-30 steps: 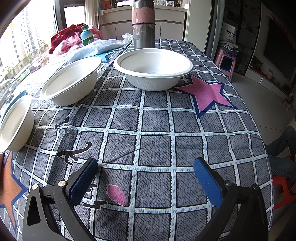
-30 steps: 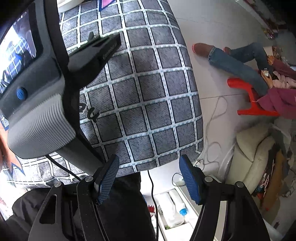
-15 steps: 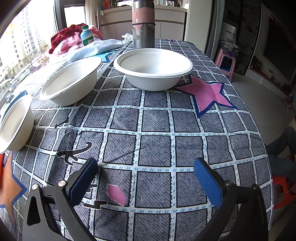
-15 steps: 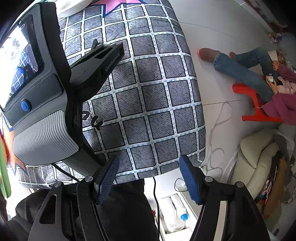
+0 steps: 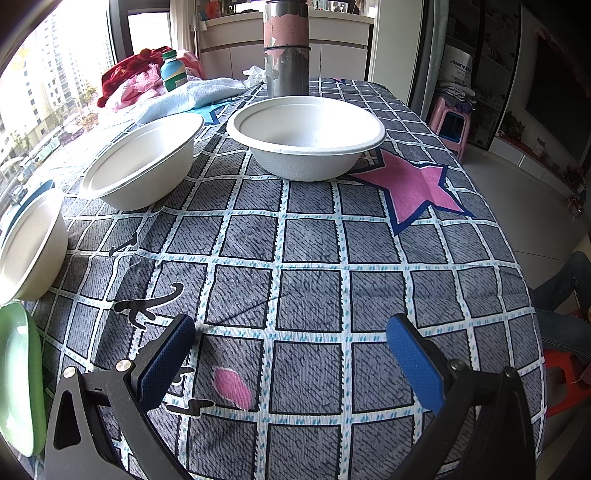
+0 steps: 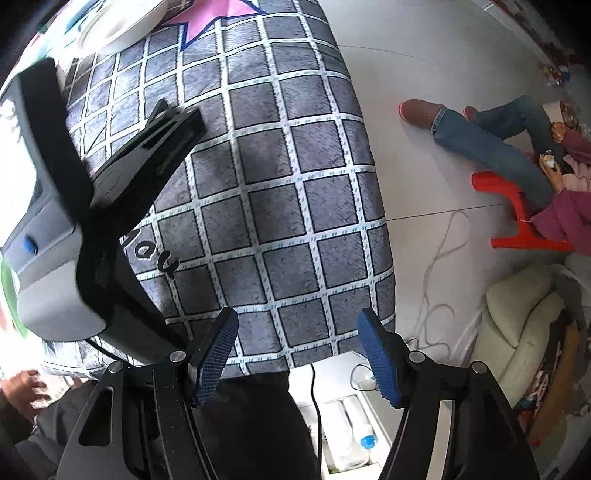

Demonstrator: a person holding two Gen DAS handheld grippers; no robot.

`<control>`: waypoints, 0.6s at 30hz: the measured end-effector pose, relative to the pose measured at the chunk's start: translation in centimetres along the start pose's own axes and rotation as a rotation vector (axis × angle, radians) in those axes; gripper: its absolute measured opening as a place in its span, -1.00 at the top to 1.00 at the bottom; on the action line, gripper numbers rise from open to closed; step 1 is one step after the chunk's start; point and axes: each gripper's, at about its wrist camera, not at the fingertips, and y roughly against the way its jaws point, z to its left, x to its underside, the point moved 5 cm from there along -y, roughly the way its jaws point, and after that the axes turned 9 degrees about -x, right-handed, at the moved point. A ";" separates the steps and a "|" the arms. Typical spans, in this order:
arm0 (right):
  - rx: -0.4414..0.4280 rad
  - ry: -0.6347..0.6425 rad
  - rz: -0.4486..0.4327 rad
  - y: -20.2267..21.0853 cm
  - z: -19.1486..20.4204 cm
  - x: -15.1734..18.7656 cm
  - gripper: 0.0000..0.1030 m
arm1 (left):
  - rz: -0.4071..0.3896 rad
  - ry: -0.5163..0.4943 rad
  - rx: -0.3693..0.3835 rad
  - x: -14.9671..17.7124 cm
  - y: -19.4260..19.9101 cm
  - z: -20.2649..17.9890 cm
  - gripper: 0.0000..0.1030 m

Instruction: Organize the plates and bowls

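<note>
Three white paper bowls stand on the checked tablecloth in the left wrist view: one far centre [image 5: 306, 136], one to its left [image 5: 142, 158], one at the left edge [image 5: 29, 243]. A green plate [image 5: 18, 376] shows at the lower left edge. My left gripper [image 5: 291, 354] is open and empty, low over the near part of the table. My right gripper [image 6: 297, 354] is open and empty, at the table's near right corner, pointing down past the edge toward the floor. A white bowl rim [image 6: 118, 22] shows at its top left.
A tall metal cylinder [image 5: 287, 48] stands behind the far bowl. Cloths and a bottle [image 5: 173, 74] lie at the far left. The left gripper's body [image 6: 74, 221] fills the left of the right wrist view. A seated person [image 6: 517, 155] and red stool are on the floor to the right.
The left gripper shifted slightly, bringing the green plate into view at lower left. The right gripper swung its view up the table, so more cloth and a bowl rim show.
</note>
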 end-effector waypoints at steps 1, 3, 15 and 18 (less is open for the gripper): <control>-0.015 -0.004 -0.005 0.0 -0.1 -0.2 -0.33 | 0.000 0.000 0.000 0.0 0.0 0.0 -1.00; -0.034 -0.002 -0.009 0.0 -0.4 -0.4 -0.33 | 0.000 0.000 0.000 0.0 0.0 0.0 -1.00; -0.116 0.060 -0.012 -0.4 -1.5 -3.0 -0.33 | 0.000 0.000 0.000 0.0 0.0 0.0 -1.00; -0.126 0.090 -0.001 -0.9 -1.7 -3.0 -0.33 | 0.000 0.000 0.000 0.0 0.0 0.0 -1.00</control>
